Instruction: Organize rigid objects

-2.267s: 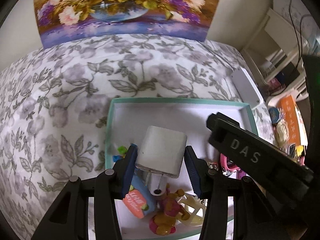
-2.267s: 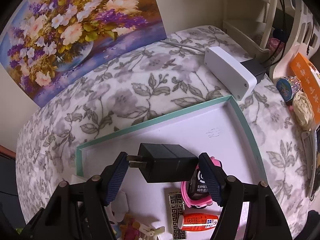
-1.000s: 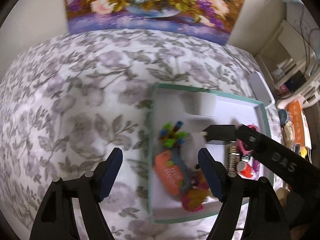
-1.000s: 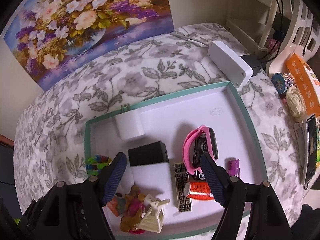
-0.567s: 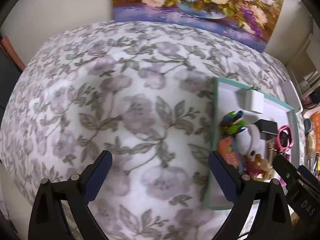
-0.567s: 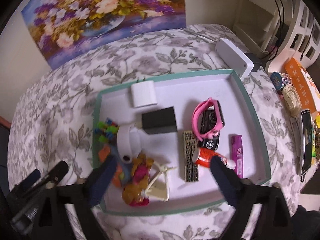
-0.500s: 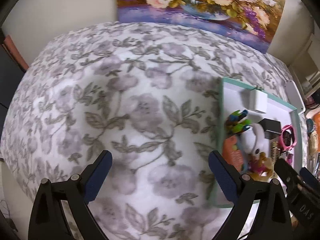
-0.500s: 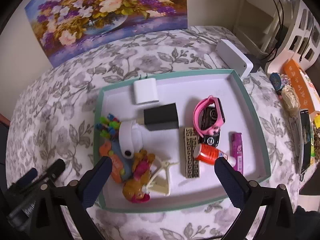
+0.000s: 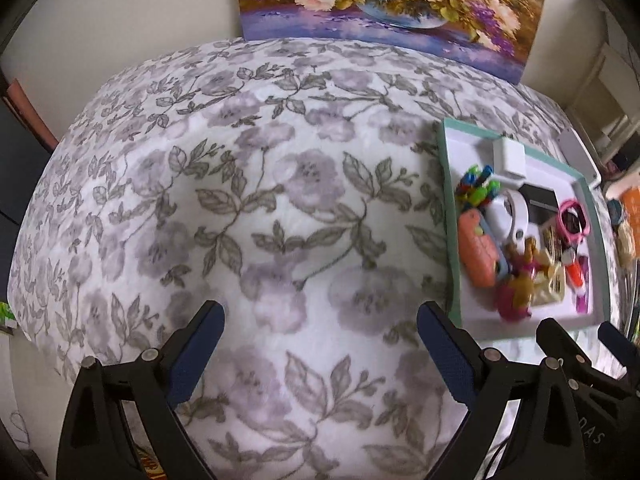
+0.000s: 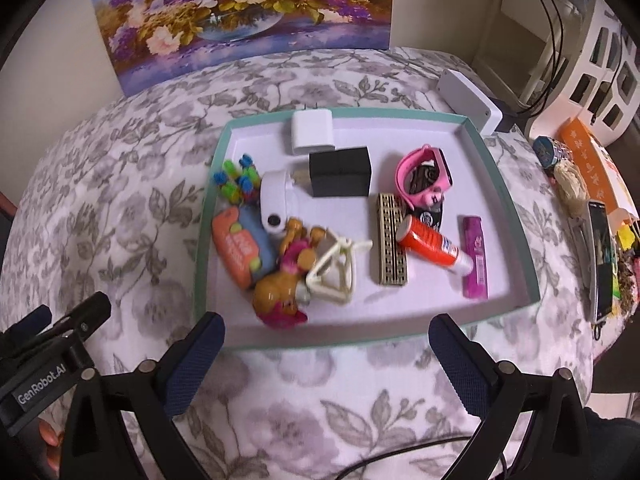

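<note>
1. Scene: floral tablecloth [image 9: 280,208] on the table, flower painting [image 10: 240,8] against the wall behind. Teal-rimmed tray [image 10: 516,216] sits on the cloth, right of the left gripper's view.
2. Left gripper [image 9: 320,344]: fingers spread wide, nothing between them, over bare cloth. Right gripper [image 10: 326,348]: fingers wide, empty, just short of the tray's near rim.
3. Task items all lie in the tray: white charger [image 10: 312,132], black charger [image 10: 340,178], pink watch [image 10: 424,174], orange tube [image 10: 430,242], purple lighter [image 10: 475,258], doll [image 10: 286,280].
4. Risk: left half of the tray is a heap. Doll, cream frame toy [image 10: 334,266] and white band [image 10: 274,200] overlap, so grabbing one probably drags its neighbours.
5. Risk: orange tube rests across the gold patterned bar [image 10: 392,252]; likely rolls if nudged.
6. Unclear: left-wrist view is blurred, tray items smear together. Table's right edge clutter is cut off.
</note>
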